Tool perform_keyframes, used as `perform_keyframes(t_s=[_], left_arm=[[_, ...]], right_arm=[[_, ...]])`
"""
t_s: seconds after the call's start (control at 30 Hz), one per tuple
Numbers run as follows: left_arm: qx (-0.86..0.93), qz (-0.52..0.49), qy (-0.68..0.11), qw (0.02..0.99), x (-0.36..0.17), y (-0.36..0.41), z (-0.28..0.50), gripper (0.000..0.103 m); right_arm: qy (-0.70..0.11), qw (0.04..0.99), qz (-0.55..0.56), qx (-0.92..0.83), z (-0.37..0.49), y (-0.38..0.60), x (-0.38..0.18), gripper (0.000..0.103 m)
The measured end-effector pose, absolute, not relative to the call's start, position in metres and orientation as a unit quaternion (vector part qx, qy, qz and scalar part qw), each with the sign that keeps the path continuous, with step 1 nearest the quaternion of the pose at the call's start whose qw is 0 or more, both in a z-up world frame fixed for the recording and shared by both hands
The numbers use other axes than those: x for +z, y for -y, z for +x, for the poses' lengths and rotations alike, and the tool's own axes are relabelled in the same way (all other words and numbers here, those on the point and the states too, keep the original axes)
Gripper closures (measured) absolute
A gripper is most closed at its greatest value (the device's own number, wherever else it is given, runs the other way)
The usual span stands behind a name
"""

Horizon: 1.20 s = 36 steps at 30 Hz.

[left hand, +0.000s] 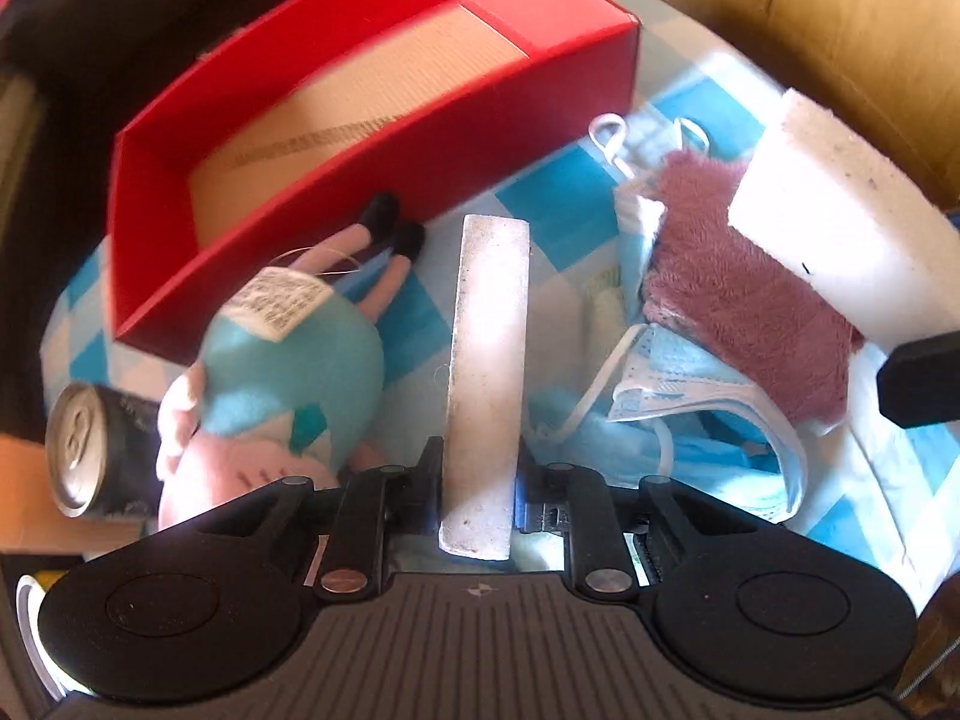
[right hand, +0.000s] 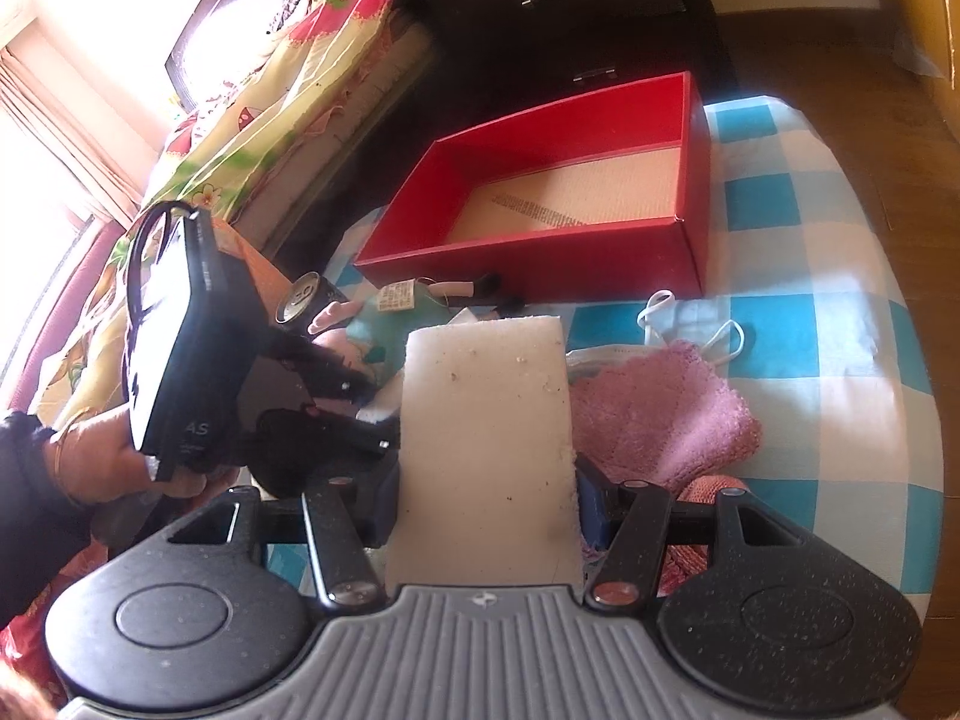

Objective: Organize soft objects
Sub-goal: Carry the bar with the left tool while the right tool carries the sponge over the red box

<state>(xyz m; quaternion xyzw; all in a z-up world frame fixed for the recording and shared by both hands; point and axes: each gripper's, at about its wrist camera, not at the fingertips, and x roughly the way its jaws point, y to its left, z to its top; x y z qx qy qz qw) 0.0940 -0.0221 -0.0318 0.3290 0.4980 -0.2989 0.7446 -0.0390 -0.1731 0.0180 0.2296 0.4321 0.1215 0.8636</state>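
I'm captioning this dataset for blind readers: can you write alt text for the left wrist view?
The left gripper is shut on a white foam strip above a blue checked cloth. An empty red box lies beyond, a plush toy left, a pink towel and masks right.

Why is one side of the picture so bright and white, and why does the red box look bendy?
Right wrist view: sunlight from the window washes out the left side, glaring on the flowery bedspread. Left wrist view: the fisheye lens curves the red cardboard box, which is slightly blurred; sun overexposes the white foam block in the left tool.
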Motion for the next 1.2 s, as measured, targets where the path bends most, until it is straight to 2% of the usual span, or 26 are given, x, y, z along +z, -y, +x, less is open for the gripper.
perform_keyframes(t_s=[0.33, 0.67, 0.83, 1.2], left_arm=[[-0.28, 0.191, -0.47, 0.815, 0.024, -0.02, 0.059, 0.083], [-0.259, 0.078, -0.424, 0.864, 0.054, -0.031, 0.057, 0.083], [-0.247, 0.039, -0.408, 0.878, 0.063, -0.033, 0.057, 0.083], [-0.233, 0.037, -0.38, 0.894, 0.068, -0.013, 0.084, 0.083]], right_arm=[[-0.403, 0.885, 0.208, 0.104, -0.033, 0.165, 0.032, 0.068], [-0.37, 0.913, 0.157, 0.068, -0.014, 0.149, 0.046, 0.069], [-0.352, 0.924, 0.14, 0.052, -0.004, 0.148, 0.056, 0.069], [-0.334, 0.932, 0.136, 0.04, 0.021, 0.144, 0.069, 0.069]])
